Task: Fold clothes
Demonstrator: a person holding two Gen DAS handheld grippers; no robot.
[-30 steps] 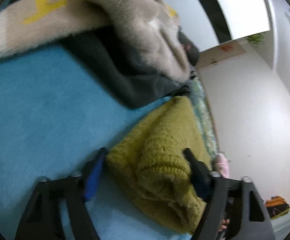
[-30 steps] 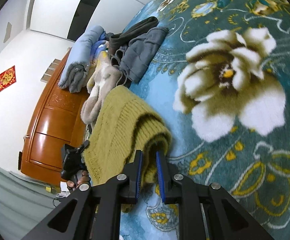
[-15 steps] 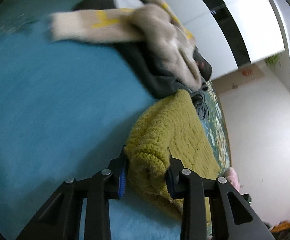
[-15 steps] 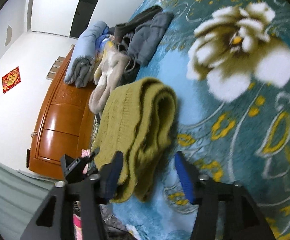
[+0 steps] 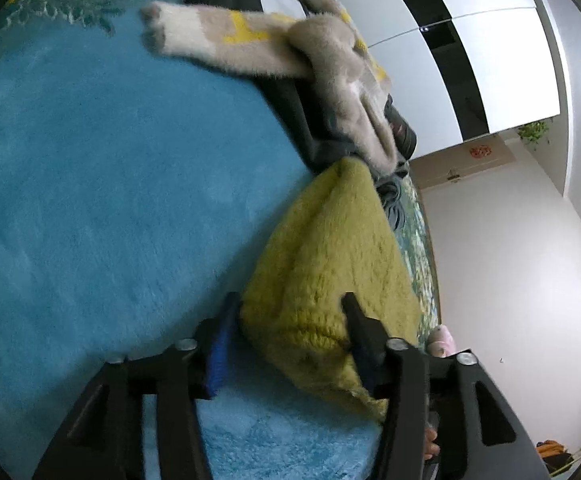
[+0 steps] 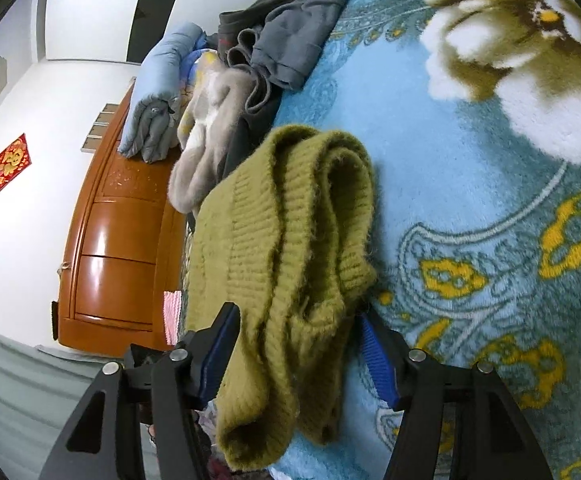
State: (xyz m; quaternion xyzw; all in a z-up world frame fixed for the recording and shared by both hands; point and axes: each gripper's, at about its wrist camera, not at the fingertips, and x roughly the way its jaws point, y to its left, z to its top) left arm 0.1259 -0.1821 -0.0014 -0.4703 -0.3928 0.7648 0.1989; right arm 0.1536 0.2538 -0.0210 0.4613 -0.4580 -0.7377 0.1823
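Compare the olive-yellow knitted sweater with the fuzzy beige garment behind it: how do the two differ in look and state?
The olive-yellow sweater is a ribbed knit folded into a thick bundle, sitting between the open fingers of both the left gripper and the right gripper. The fuzzy beige garment is plush with yellow markings, unfolded, one sleeve flung out, untouched in the pile. Both lie on the blue floral blanket.

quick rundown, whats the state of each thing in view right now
olive sweater: folded in layers, lying on the blanket
left claw: open, fingers either side of the sweater
right claw: open, straddling the sweater's end
beige fuzzy garment: unfolded, sleeve stretched out
grey clothes: crumpled heap
floral blanket: spread flat
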